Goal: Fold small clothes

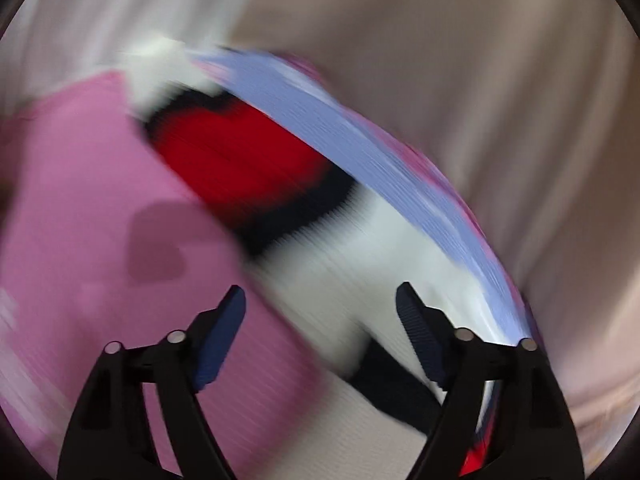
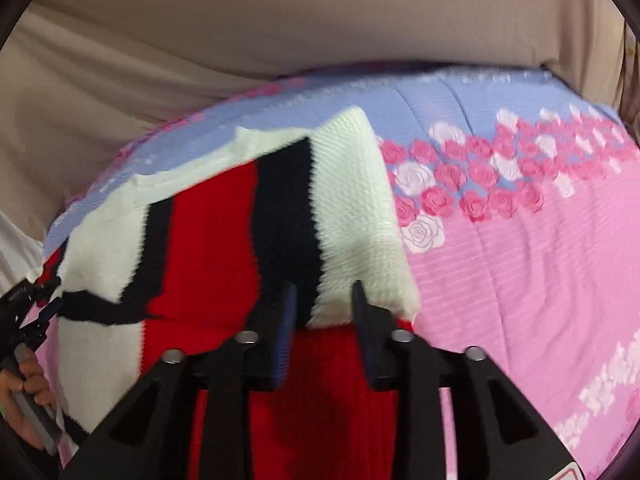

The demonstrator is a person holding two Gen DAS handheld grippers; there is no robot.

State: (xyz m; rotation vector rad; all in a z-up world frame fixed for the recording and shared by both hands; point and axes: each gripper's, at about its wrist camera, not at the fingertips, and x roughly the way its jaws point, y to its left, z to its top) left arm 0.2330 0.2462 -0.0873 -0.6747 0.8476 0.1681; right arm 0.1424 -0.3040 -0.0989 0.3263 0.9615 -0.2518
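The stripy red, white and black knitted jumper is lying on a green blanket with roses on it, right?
Not quite. The blanket is pink and lilac-blue, not green, as the right wrist view shows. The rest holds: the jumper is red, white and black knit, lying on it, with roses printed there.

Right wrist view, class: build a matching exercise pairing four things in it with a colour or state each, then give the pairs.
Things:
1. knitted sweater
2. bedsheet
3. right gripper
4. backdrop cloth

Descriptions:
A. plain beige
B. pink and lilac with roses
C. red, white and black stripes
D. fingers apart at the folded edge

Pairs: 1-C, 2-B, 3-D, 4-A
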